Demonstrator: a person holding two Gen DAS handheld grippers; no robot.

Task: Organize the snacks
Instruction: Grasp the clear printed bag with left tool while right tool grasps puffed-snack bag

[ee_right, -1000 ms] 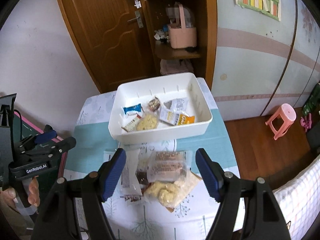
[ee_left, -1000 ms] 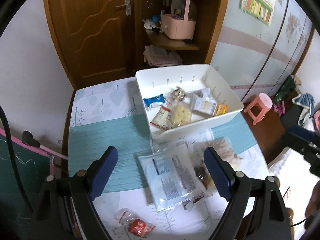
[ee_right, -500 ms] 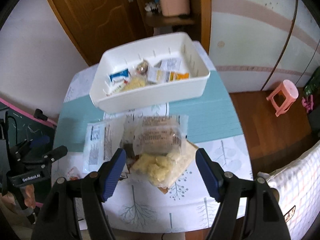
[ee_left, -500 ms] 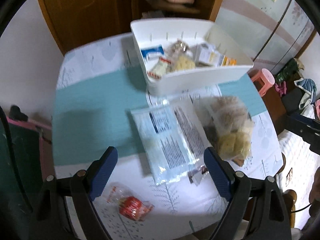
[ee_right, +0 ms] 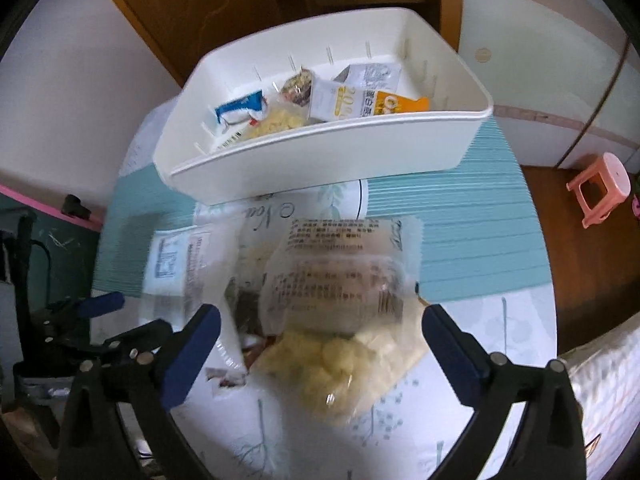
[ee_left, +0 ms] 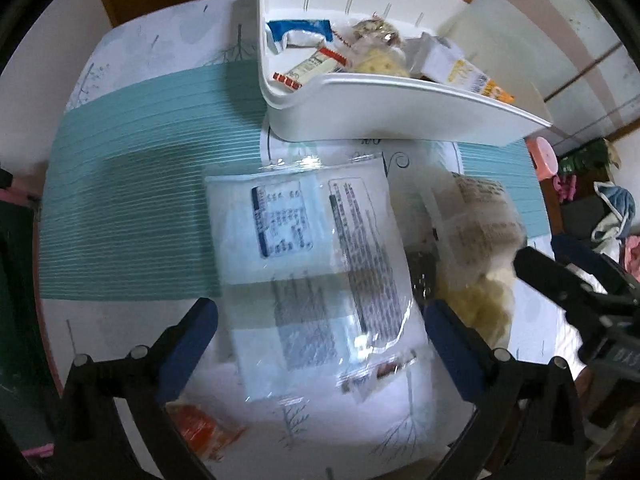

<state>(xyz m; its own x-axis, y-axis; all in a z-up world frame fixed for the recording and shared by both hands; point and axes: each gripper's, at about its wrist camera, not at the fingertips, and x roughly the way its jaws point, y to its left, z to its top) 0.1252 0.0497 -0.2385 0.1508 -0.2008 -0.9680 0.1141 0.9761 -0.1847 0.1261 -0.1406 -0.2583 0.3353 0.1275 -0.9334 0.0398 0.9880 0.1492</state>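
Two grippers hang over the table, both with fingers spread wide and gripping nothing: the left gripper straddles a flat pale-blue packet, the right gripper straddles a clear bag of yellow chips. Three loose packs lie close together on the cloth in front of the bin: the blue packet, the chip bag, and a dark small pack partly buried between them. One more snack, a red-and-orange wrapper, sits apart near the table's near edge, blurred. One white bin stands further back, holding about six snacks: a blue-and-white wrapper, a red-striped bar, a yellow round cracker pack, a dark-filled clear pack, a white-and-orange carton pack, and a grey sachet behind it. Covering the table is a white cloth printed with trees, crossed by one teal striped band. Behind stand a brown wooden door, a shelf unit, pale wardrobe doors and one pink stool on the wood floor
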